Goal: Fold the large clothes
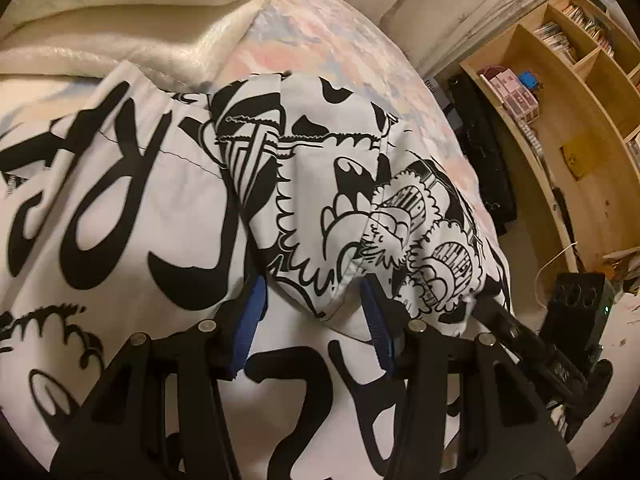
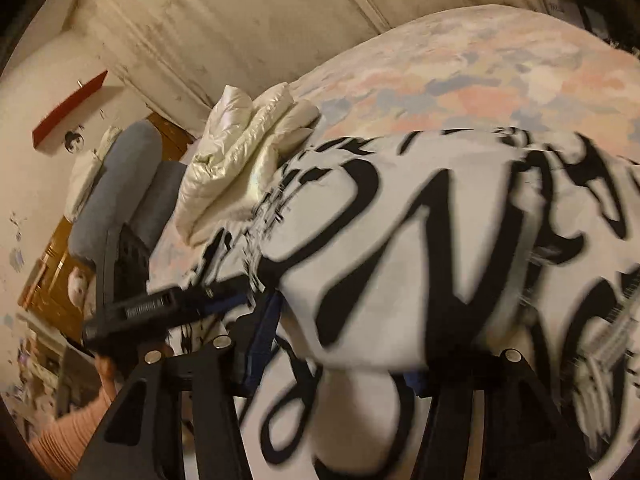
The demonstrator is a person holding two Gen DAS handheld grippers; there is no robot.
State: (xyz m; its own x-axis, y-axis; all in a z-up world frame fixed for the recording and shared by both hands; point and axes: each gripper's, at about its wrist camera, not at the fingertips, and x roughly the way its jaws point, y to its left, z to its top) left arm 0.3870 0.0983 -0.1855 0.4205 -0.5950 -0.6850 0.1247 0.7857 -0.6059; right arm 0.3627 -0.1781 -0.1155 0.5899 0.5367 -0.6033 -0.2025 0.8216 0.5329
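Observation:
A large white garment with bold black graffiti print (image 1: 132, 208) lies spread over the bed. A folded flap of it with cartoon drawings (image 1: 340, 208) hangs down between my left gripper's (image 1: 316, 304) blue-padded fingers, which stand wide apart around the flap's edge. In the right wrist view the same garment (image 2: 400, 240) is blurred and a fold of it drapes over my right gripper (image 2: 344, 344), whose fingers stand apart; the right pad is mostly hidden by cloth. The other gripper (image 2: 160, 308) shows at the left.
The bed has a pastel floral cover (image 1: 320, 40). A cream puffy jacket (image 2: 240, 152) lies folded at the bed's far side. Wooden shelves (image 1: 560, 100) stand right of the bed. A grey chair (image 2: 120, 184) and a wooden cabinet (image 2: 52, 280) are at the left.

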